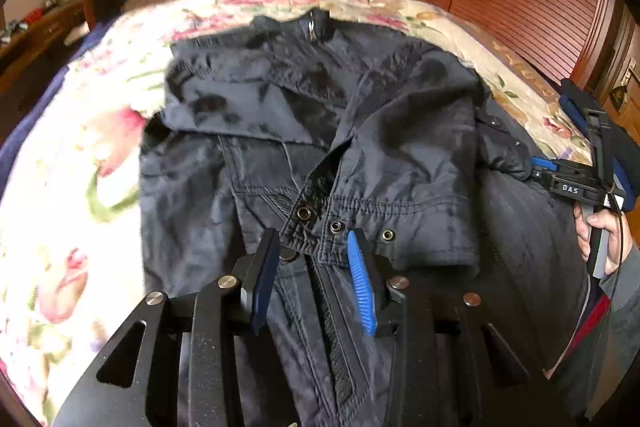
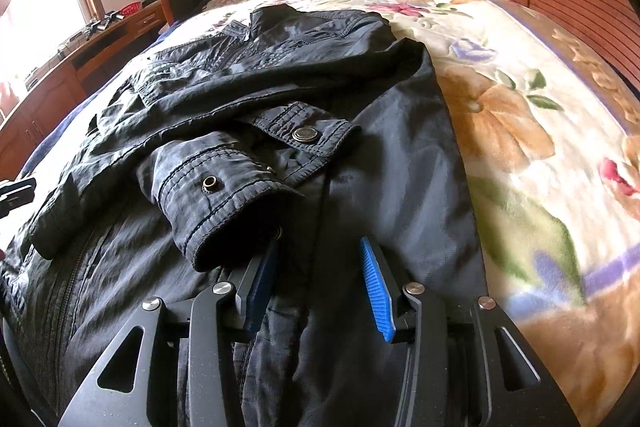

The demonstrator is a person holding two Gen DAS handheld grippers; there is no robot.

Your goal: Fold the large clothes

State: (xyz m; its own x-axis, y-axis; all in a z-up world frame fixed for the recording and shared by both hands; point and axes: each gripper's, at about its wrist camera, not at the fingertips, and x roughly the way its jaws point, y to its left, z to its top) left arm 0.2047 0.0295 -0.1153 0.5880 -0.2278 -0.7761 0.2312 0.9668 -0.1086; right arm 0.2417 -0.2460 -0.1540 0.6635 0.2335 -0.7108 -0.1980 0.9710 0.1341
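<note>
Bed (image 2: 520, 107): flowery blanket is carrying the dark jacket (image 1: 320, 131), sleeves lying folded in.
Left tool (image 1: 314, 247): fingers are standing apart, holding nothing.
Right tool (image 2: 320, 259): also apart, maybe touching the cuff (image 2: 240, 195).
Risk: slippery sleeves are probably sliding loose if the hem is lifted quickly.

"DAS" on the right gripper (image 1: 536, 169)

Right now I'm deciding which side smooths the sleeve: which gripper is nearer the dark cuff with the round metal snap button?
Right. The right gripper sits just below the dark cuff; the left gripper is farther over, at the other cuff.
</note>
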